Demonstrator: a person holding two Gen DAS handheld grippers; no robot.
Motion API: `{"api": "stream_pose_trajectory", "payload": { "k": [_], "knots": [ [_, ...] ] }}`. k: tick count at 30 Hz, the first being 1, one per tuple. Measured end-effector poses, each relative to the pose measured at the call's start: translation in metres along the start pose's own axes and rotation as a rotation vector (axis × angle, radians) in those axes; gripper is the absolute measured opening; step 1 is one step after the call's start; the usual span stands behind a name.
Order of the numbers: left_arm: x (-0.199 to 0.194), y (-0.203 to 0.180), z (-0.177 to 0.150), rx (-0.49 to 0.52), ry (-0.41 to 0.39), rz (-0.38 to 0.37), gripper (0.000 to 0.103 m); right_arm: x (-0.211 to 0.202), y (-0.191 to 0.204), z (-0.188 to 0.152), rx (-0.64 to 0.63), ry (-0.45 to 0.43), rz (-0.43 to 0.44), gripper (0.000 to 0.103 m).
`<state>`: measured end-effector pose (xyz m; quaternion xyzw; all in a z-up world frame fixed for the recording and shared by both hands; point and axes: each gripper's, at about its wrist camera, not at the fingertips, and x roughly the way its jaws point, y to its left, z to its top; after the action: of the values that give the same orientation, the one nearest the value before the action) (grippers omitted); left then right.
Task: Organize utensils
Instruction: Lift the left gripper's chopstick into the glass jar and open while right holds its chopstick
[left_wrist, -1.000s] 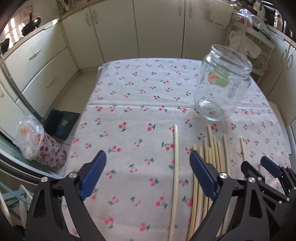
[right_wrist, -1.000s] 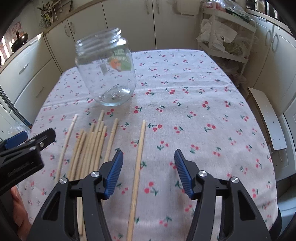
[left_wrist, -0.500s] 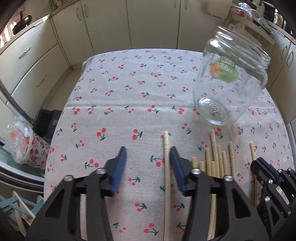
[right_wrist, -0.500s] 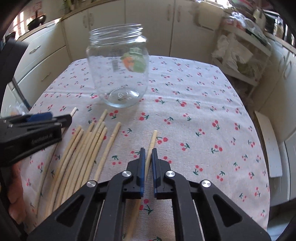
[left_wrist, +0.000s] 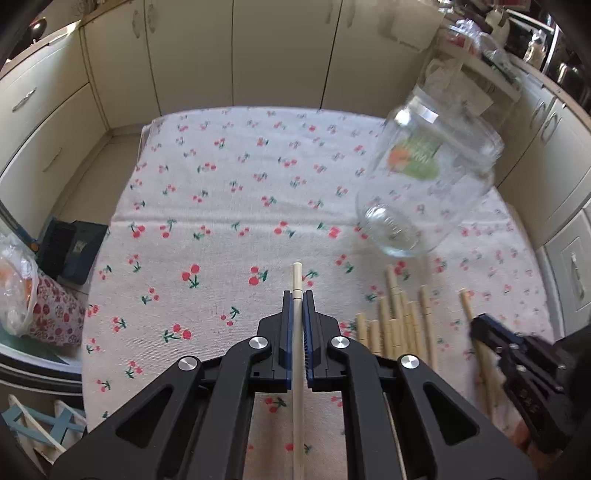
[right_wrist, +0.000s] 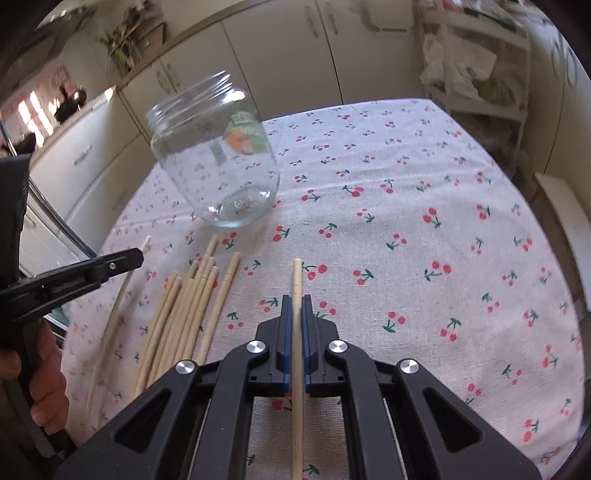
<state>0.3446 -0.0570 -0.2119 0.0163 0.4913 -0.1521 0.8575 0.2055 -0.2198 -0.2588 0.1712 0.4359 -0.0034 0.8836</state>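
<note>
Cream cabinets (left_wrist: 236, 51) are seen lining the walls, a cherry-print cloth (left_wrist: 221, 206) is spread over the worktop, an open shelf rack (right_wrist: 476, 62) stands at right, daylight floods in.

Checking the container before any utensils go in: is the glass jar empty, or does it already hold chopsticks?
Empty. Through the glass jar only its base and the cherry tablecloth show; the loose chopsticks lie on the cloth nearer the camera.

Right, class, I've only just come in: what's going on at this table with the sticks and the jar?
A person is sorting chopsticks with a gripper in each hand. The left gripper has just closed on a pale chopstick, and the right gripper has just closed on a tan chopstick. The remaining chopsticks lie in a loose bundle on the cherry-print tablecloth. The glass jar beyond them is empty.
</note>
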Motion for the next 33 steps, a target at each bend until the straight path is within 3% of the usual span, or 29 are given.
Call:
{"api": "stream_pose_trajectory", "payload": {
  "k": [6,13,20,23,27,33],
  "knots": [
    [-0.044,-0.009,0.020,-0.027,-0.100,-0.078,0.005,0.000,-0.010,0.002,0.064,-0.008,0.043,0.006],
    [-0.098,-0.037,0.077,-0.050,-0.331,-0.214,0.005,-0.001,-0.014,0.002,0.096,-0.003,0.065,0.006],
    [-0.103,-0.047,0.127,-0.119,-0.469,-0.306,0.005,0.000,-0.019,0.002,0.109,-0.003,0.080,0.006],
    [-0.099,-0.050,0.138,-0.139,-0.520,-0.305,0.005,0.000,-0.022,0.003,0.118,-0.002,0.090,0.006],
    [-0.089,-0.058,0.146,-0.146,-0.617,-0.244,0.005,0.000,-0.024,0.003,0.132,0.000,0.105,0.006],
    [-0.072,-0.058,0.159,-0.193,-0.692,-0.189,0.005,0.001,-0.025,0.003,0.145,0.003,0.117,0.006]
  ]
}}
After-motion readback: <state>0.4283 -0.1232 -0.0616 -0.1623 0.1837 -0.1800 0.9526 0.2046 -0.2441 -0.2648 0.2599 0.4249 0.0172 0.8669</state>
